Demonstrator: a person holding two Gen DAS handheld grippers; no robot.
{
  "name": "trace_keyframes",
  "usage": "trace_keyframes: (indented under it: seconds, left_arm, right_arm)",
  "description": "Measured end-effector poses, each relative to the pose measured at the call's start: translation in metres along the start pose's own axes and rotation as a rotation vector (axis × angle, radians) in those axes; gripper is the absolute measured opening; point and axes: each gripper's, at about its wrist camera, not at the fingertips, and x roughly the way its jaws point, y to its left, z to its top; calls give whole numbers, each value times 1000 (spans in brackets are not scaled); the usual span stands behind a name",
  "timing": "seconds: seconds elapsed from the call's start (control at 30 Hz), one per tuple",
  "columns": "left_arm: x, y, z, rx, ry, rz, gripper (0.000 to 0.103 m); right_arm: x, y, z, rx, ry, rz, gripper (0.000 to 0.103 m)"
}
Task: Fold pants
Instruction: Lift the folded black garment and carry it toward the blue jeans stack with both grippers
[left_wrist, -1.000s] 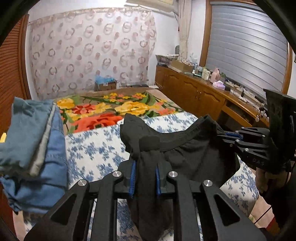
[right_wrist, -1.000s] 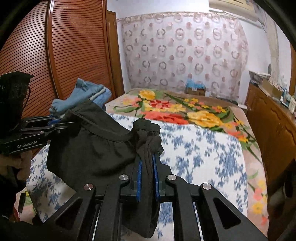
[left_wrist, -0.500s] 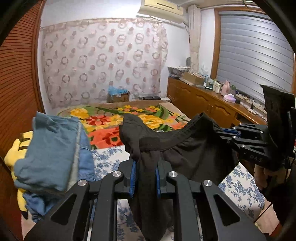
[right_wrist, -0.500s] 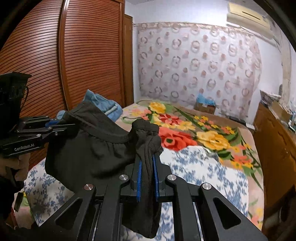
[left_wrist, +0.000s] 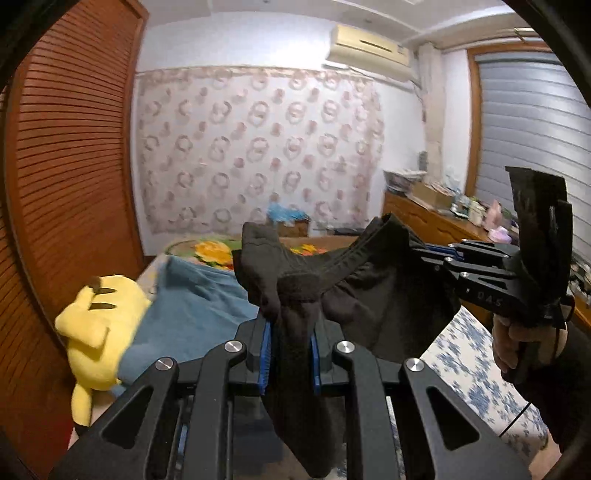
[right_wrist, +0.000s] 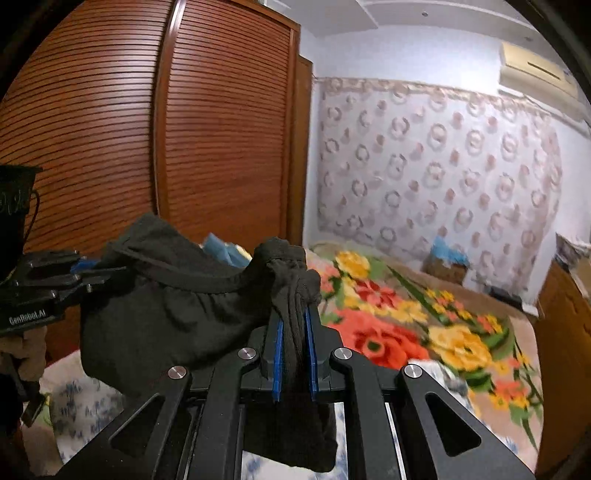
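The black pants (left_wrist: 373, 314) hang in the air by the waistband, stretched between both grippers above the bed. My left gripper (left_wrist: 289, 332) is shut on one bunched end of the waistband. My right gripper (right_wrist: 294, 325) is shut on the other end of the black pants (right_wrist: 166, 325). The right gripper also shows at the right of the left wrist view (left_wrist: 436, 254), and the left gripper at the left of the right wrist view (right_wrist: 85, 271). The legs hang below and are mostly hidden.
A bed with a blue-flowered sheet (left_wrist: 476, 362) and a bright floral blanket (right_wrist: 424, 325) lies below. Folded blue jeans (left_wrist: 192, 314) and a yellow plush toy (left_wrist: 98, 332) sit at the left. A wooden slatted wardrobe (right_wrist: 203, 147) and a cluttered sideboard (left_wrist: 436, 214) flank the bed.
Both grippers have lifted and tilted up with the pants; the views now show more wall and ceiling and less bed. The grip on the waistband is unchanged.
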Motion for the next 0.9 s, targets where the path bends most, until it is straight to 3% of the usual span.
trace_keyframes:
  seconds: [0.4,0.9]
  left_arm:
    - [6,62,-14,-104,-16,127,18]
    - [16,78,-36,-182,37,187,18]
  right_arm:
    - [77,1,12,-102,-30,53,11]
    - [154,-4,23,-154,2,185,11]
